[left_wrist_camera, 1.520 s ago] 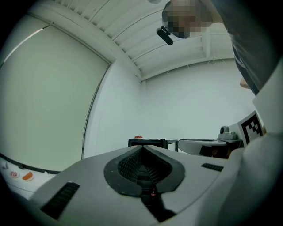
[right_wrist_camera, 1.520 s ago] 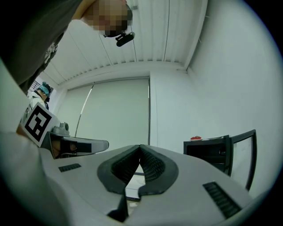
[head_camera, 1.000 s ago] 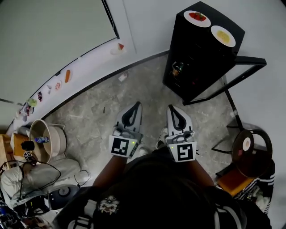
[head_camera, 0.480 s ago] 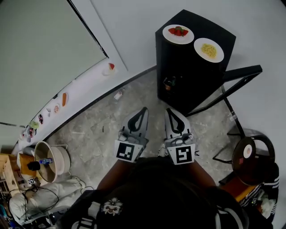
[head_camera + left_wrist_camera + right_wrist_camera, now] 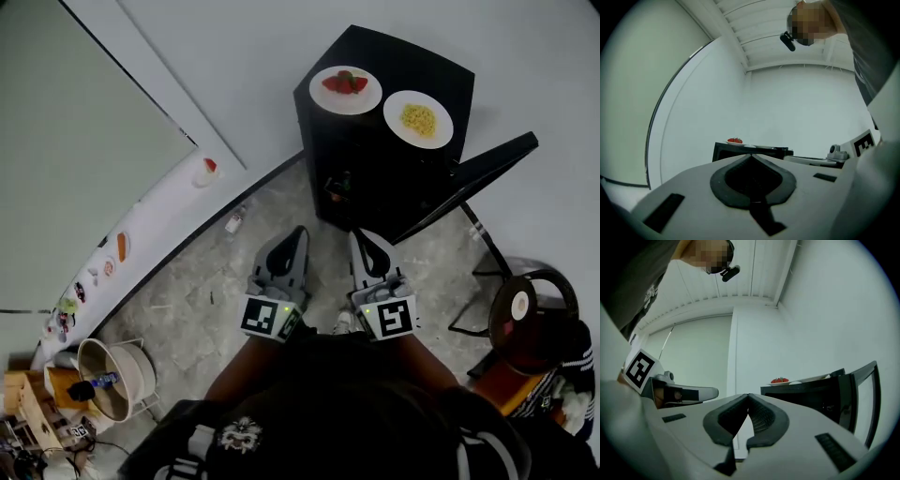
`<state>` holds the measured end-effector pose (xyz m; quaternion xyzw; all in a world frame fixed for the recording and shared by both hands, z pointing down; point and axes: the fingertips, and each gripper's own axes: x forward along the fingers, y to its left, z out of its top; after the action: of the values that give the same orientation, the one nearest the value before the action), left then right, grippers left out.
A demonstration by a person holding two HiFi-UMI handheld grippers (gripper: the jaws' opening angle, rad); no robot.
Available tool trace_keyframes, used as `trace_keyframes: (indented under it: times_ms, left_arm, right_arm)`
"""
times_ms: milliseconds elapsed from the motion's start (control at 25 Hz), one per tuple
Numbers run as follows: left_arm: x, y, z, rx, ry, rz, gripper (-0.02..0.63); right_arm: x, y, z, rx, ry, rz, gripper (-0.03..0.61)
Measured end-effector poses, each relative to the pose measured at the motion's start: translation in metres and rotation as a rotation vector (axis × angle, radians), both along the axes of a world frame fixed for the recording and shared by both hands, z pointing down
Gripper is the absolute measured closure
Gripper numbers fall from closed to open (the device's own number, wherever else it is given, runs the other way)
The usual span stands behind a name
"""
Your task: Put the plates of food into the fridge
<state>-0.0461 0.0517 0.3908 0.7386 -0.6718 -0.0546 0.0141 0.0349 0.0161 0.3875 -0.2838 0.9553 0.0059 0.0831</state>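
Black fridge [image 5: 394, 56]: standing ahead of both grippers, near their tips but apart from them, its door [image 5: 480, 173] hanging open on the right gripper's side.
Strawberry plate [image 5: 345, 90]: sitting on the fridge top, straight ahead of the left gripper [image 5: 751, 157].
Yellow-food plate [image 5: 418, 119]: resting just beside the strawberry plate, ahead and to the right of the right gripper [image 5: 748, 397].
Left gripper: pointing at the fridge, jaws pressed together, carrying nothing.
Right gripper: riding just beside the left gripper, jaws pressed together, also carrying nothing.
Floor [image 5: 206, 281]: grey stone, lying beneath both grippers.
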Motion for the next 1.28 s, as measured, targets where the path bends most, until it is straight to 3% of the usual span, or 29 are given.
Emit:
trace_keyframes:
  times_ms: [240, 400, 520, 720, 880, 1120, 1280]
  left_arm:
    - [-0.026, -0.056, 0.002, -0.003, 0.023, 0.116, 0.592]
    - [-0.048, -0.089, -0.004, 0.019, -0.022, 0.192, 0.592]
    - [-0.057, -0.108, -0.011, 0.034, -0.006, 0.237, 0.592]
    - [-0.076, -0.136, -0.014, 0.052, -0.04, 0.293, 0.592]
    - [-0.085, -0.153, -0.009, 0.035, -0.073, 0.368, 0.592]
    - [-0.075, -0.173, -0.011, 0.024, 0.041, 0.484, 0.592]
    - [-0.075, -0.185, -0.014, 0.036, 0.045, 0.481, 0.592]
  right_arm:
    - [-0.027, -0.037, -0.006, -0.026, -0.025, 0.083, 0.554]
    - [-0.044, -0.063, -0.013, -0.016, -0.036, 0.163, 0.554]
    - [-0.048, -0.079, -0.018, -0.006, -0.026, 0.229, 0.554]
    - [-0.035, -0.104, -0.015, 0.053, 0.021, 0.345, 0.554]
    - [-0.022, -0.122, -0.015, 0.023, 0.018, 0.452, 0.554]
    - [-0.006, -0.14, -0.023, -0.062, -0.064, 0.551, 0.554]
    - [-0.006, -0.142, -0.023, -0.081, -0.039, 0.556, 0.554]
